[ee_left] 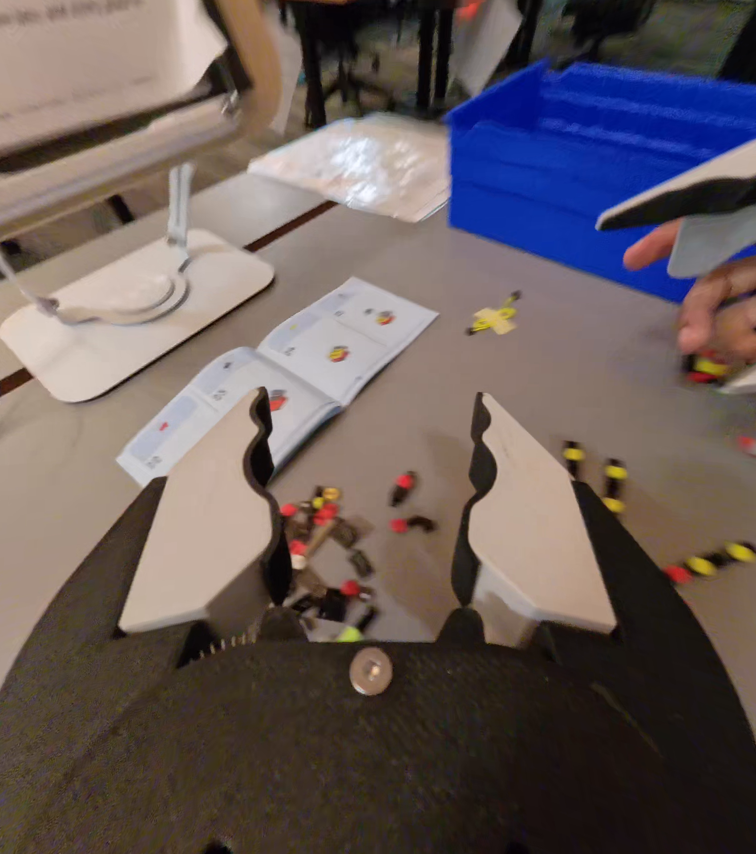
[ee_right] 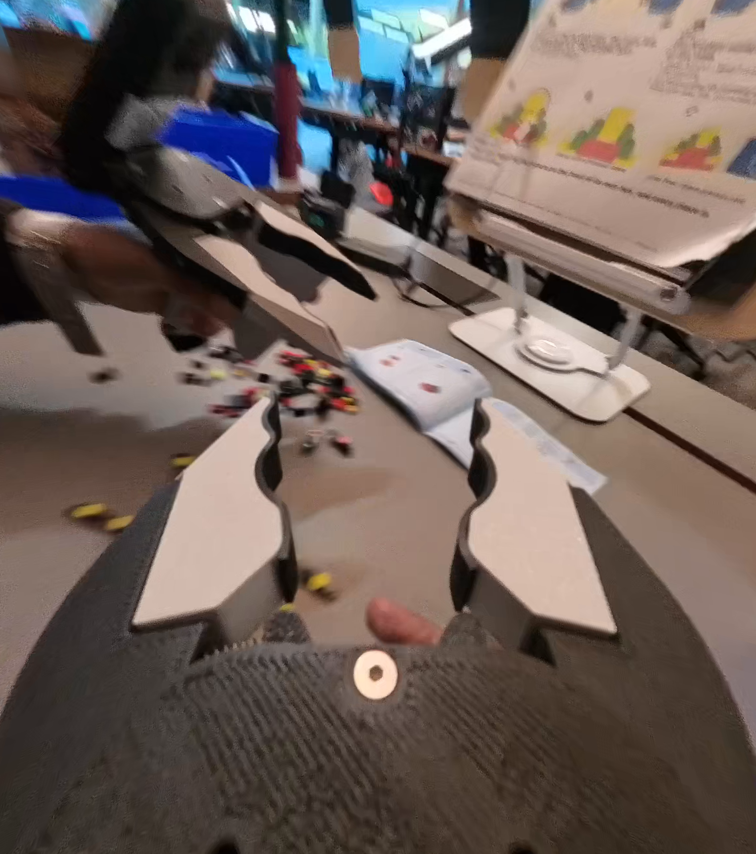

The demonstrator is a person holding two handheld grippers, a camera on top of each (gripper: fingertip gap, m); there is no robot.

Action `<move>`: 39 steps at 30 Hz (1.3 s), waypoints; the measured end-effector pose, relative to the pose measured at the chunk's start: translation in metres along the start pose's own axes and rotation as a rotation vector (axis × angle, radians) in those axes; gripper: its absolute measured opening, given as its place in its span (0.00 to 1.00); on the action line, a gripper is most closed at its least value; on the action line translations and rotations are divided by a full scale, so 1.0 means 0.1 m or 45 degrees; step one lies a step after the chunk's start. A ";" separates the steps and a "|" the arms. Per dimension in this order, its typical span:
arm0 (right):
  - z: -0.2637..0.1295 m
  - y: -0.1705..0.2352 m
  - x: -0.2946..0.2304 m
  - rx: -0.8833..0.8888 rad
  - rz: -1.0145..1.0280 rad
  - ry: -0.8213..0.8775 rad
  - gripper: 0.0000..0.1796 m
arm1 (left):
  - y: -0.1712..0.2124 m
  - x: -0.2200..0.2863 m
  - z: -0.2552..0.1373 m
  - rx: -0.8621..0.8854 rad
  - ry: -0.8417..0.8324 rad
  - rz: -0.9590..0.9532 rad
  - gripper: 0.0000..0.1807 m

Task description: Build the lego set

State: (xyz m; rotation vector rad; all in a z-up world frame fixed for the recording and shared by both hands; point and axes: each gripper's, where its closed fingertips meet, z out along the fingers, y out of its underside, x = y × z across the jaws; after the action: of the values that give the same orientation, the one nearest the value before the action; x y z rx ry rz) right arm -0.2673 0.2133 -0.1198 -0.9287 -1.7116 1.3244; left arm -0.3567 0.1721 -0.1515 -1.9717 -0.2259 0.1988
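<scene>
Loose red, yellow and black lego pieces (ee_left: 329, 545) lie in a pile on the grey table (ee_left: 551, 369). My left gripper (ee_left: 370, 402) hovers open and empty just above the pile. An open instruction booklet (ee_left: 302, 369) lies just beyond it. My right gripper (ee_right: 375, 406) is open and empty, low over the table; its fingers (ee_left: 713, 185) show at the right of the left wrist view. A small red, yellow and black assembly (ee_left: 704, 369) sits on the table under the hand that holds it. The pile (ee_right: 311, 383) and booklet (ee_right: 422, 383) also show in the right wrist view.
A blue bin (ee_left: 621, 161) stands at the back right, with a clear plastic bag (ee_left: 357, 166) to its left. A white stand base (ee_left: 135, 314) holds a tilted board of printed pictures (ee_right: 621, 115) at the back left. Yellow-and-black pieces (ee_left: 614, 476) lie scattered right of the pile.
</scene>
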 end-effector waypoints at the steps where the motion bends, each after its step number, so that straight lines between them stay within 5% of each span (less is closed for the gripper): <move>1: 0.23 0.10 0.24 -0.073 -0.017 0.030 0.45 | 0.03 -0.19 0.13 -0.069 -0.023 -0.012 0.44; 4: 0.86 0.70 0.80 -0.439 0.023 -0.019 0.40 | 0.24 -0.69 0.47 -0.238 -0.110 -0.039 0.39; 6: 1.08 1.13 0.86 -0.708 0.161 -0.176 0.45 | 0.47 -0.84 0.64 -0.387 -0.097 -0.064 0.39; 10: 1.22 1.24 1.20 -0.797 0.313 -0.108 0.38 | 0.85 -1.05 0.65 -0.713 -0.118 0.041 0.43; 15: 1.11 1.27 1.35 -0.780 0.244 -0.036 0.41 | 0.86 -1.19 0.52 -0.680 -0.095 -0.055 0.42; 21: 0.85 0.77 1.19 -0.580 0.179 0.047 0.38 | 0.52 -1.19 0.00 -0.459 -0.141 -0.053 0.37; 28: 0.66 0.58 0.49 -0.518 0.260 -0.188 0.29 | 1.12 -1.48 -0.65 -0.702 -0.338 -0.125 0.37; 34: 0.62 0.45 0.37 -0.496 0.160 -0.146 0.29 | 1.23 -1.61 -0.59 -0.459 -0.362 -0.480 0.25; 39: 0.65 0.46 0.38 -0.521 0.094 -0.108 0.31 | 1.37 -1.64 -0.54 -0.551 -0.376 -0.453 0.15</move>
State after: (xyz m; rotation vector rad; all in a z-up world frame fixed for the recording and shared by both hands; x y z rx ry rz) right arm -0.3380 0.2283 -0.1702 -1.1865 -2.0783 1.0893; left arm -0.4928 0.0299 -0.2499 -2.2794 -0.8655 0.2212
